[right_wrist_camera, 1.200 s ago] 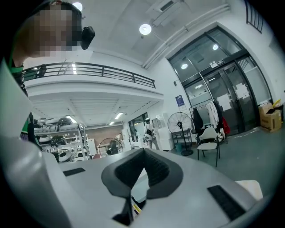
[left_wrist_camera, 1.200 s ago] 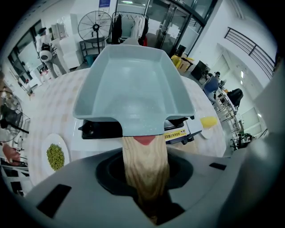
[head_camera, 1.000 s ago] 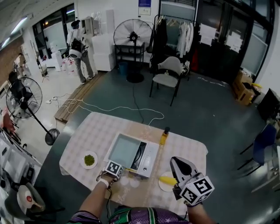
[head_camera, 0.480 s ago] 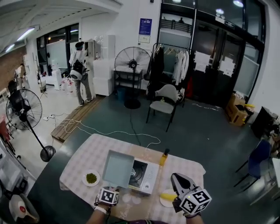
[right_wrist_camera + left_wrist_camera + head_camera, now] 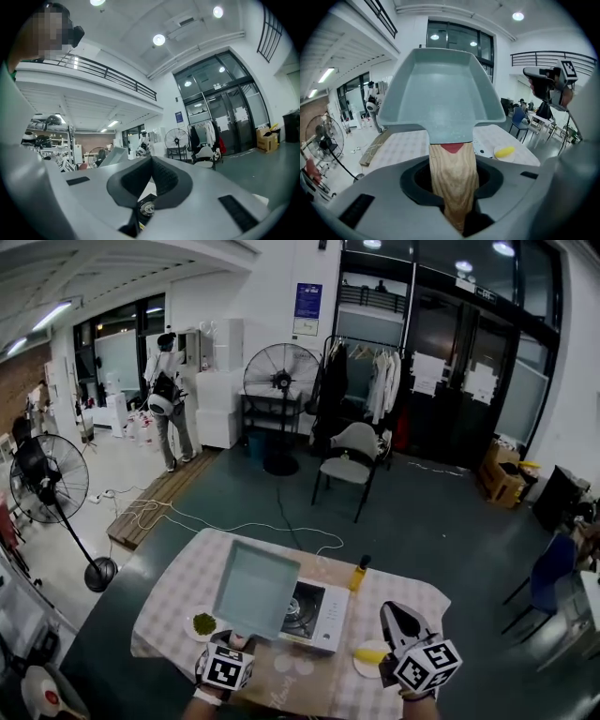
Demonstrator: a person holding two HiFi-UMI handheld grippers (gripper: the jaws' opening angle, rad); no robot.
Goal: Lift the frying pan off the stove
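**Pan up off the stove, held by the left gripper**

The left gripper [image 5: 452,174] is clamping the wooden handle [image 5: 453,164] of the square grey-blue frying pan [image 5: 440,91]. Its jaws are standing narrowly apart and pressing on either side of the handle. The pan is hanging in the air, clear of the stove [image 5: 321,615], above the stove's left end and the checked table [image 5: 183,577] next to it. The burner [image 5: 298,607] is lying uncovered to the pan's right.

The right gripper [image 5: 151,161] is hovering over the table's right side, well apart from the pan. Its jaws are resting closed together with nothing between them. Just beside it, a white plate [image 5: 364,667] is carrying a yellow thing [image 5: 367,653]. At the pan's near left corner, a second plate [image 5: 193,628] is holding a green heap [image 5: 203,623]. A bottle [image 5: 357,575] with a dark cap is standing upright at the stove's far right corner.
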